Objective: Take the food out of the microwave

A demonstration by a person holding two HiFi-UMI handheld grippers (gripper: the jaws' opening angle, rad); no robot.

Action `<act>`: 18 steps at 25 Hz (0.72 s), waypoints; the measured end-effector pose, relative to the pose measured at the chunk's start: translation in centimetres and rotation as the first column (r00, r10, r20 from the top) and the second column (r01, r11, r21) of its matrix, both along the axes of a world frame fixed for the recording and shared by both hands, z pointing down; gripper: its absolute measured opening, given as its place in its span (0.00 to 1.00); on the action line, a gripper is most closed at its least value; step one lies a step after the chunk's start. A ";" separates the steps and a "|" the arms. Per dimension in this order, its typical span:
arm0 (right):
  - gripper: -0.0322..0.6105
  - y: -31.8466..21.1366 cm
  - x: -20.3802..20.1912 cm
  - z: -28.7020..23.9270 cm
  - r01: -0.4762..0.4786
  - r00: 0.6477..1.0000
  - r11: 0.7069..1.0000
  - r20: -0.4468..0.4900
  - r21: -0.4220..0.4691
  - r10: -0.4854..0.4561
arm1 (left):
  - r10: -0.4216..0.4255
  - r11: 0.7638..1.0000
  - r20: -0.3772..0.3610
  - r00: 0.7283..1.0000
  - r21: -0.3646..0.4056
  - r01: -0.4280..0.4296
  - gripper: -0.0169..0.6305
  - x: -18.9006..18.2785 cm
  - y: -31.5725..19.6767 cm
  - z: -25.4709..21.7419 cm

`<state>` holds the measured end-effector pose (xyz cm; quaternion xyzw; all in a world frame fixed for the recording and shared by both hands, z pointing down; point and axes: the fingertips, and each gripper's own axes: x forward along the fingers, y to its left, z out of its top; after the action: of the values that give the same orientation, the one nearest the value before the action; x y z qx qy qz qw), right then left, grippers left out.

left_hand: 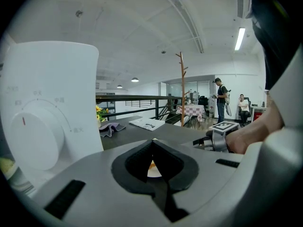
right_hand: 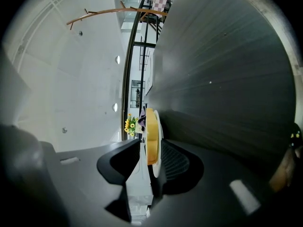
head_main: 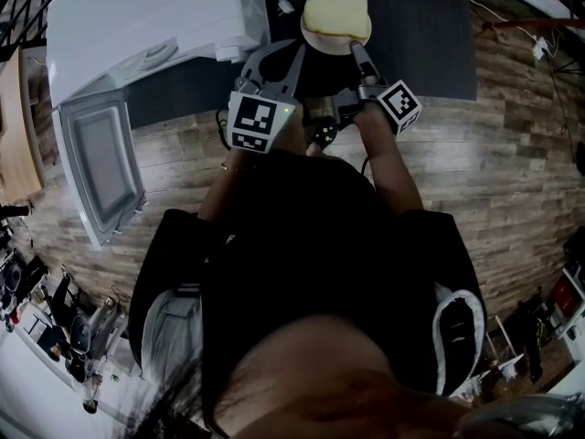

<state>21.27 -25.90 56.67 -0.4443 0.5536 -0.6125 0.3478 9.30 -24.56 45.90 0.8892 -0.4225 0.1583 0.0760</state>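
Dark worktop [head_main: 430,44] carries 1 white plate [head_main: 331,49] holding 1 piece of bread [head_main: 336,15]. Right gripper [right_hand: 150,150] is spread around the plate rim; left gripper [left_hand: 152,151] is pressed together, empty.

Dim head view, bright ceiling strip light [left_hand: 240,38], fisheye bending, black corners

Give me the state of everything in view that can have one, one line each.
White microwave oven: empty as far as visible, its door swung fully open.
Round white plate: outside, apparently resting on the dark mat.
Thick pale-yellow bread slice: lying on the plate.
Left hand-held gripper: shut, empty.
Right hand-held gripper: jaws apart around the plate's rim, not pressing.
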 end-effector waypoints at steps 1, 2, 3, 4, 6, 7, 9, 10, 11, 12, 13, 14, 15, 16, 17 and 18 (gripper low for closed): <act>0.22 0.0 0.0 0.0 0.000 1.000 1.000 0.001 -0.005 0.000 | 0.000 1.000 0.000 1.000 0.000 0.000 0.04 0.0 0.0 0.0; 0.22 0.0 0.0 0.1 0.001 1.000 1.000 -0.002 -0.011 -0.002 | 0.001 1.000 0.000 1.000 0.000 -0.001 0.04 0.0 0.0 -0.1; 0.23 0.0 0.0 0.1 0.003 1.000 1.000 -0.005 -0.016 -0.004 | 0.001 1.000 0.000 1.000 0.000 -0.001 0.04 -0.1 0.0 -0.1; 0.24 0.0 -0.1 0.1 0.006 1.000 1.000 -0.007 -0.020 -0.006 | 0.001 1.000 0.000 1.000 0.001 -0.001 0.04 -0.1 0.0 -0.1; 0.26 0.0 -0.1 0.1 0.009 1.000 1.000 -0.009 -0.024 -0.010 | -0.001 1.000 -0.002 1.000 0.001 0.001 0.03 -0.2 0.0 -0.2; 0.27 0.0 -0.1 0.1 0.012 1.000 1.000 -0.011 -0.024 -0.012 | -0.002 1.000 -0.004 1.000 0.002 0.002 0.03 -0.2 0.0 -0.2; 0.28 0.0 -0.2 0.1 0.015 1.000 1.000 -0.017 -0.025 -0.016 | -0.004 1.000 -0.008 1.000 0.003 0.004 0.04 -0.3 0.0 -0.3; 0.29 0.0 -0.3 0.0 0.017 1.000 0.999 -0.019 -0.027 -0.018 | -0.004 1.000 -0.009 1.000 0.004 0.004 0.04 -0.3 0.0 -0.4; 0.31 0.0 -0.3 0.0 0.021 1.000 0.999 -0.023 -0.031 -0.021 | -0.003 1.000 -0.009 1.000 0.005 0.003 0.04 -0.3 0.0 -0.4; 0.32 0.0 -0.4 0.0 0.025 0.999 0.999 -0.028 -0.035 -0.026 | -0.002 1.000 -0.009 1.000 0.006 0.002 0.04 -0.3 0.1 -0.4; 0.33 0.0 -0.4 0.0 0.030 0.999 0.999 -0.034 -0.038 -0.031 | 0.000 1.000 -0.009 1.000 0.006 0.000 0.04 -0.3 0.1 -0.4; 0.34 0.0 -0.5 -0.1 0.034 0.999 0.999 -0.039 -0.040 -0.036 | 0.001 1.000 -0.010 1.000 0.005 -0.001 0.03 -0.3 0.2 -0.4; 0.35 0.0 -0.6 -0.2 0.039 0.998 0.998 -0.044 -0.040 -0.041 | 0.001 1.000 -0.010 1.000 0.005 -0.001 0.04 -0.4 0.2 -0.4; 0.36 0.0 -0.7 -0.2 0.044 0.998 0.998 -0.048 -0.040 -0.046 | 0.000 1.000 -0.010 1.000 0.006 0.000 0.04 -0.4 0.2 -0.4; 0.37 0.0 -0.8 -0.3 0.049 0.997 0.998 -0.054 -0.041 -0.051 | 0.000 1.000 -0.009 1.000 0.007 0.000 0.04 -0.5 0.2 -0.5; 0.38 0.0 -0.9 -0.3 0.053 0.997 0.998 -0.060 -0.043 -0.056 | 0.000 1.000 -0.009 1.000 0.007 0.000 0.04 -0.6 0.3 -0.5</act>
<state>20.34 -25.91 56.39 -0.4548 0.5632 -0.6191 0.3044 8.73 -24.27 45.44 0.8901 -0.4229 0.1529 0.0746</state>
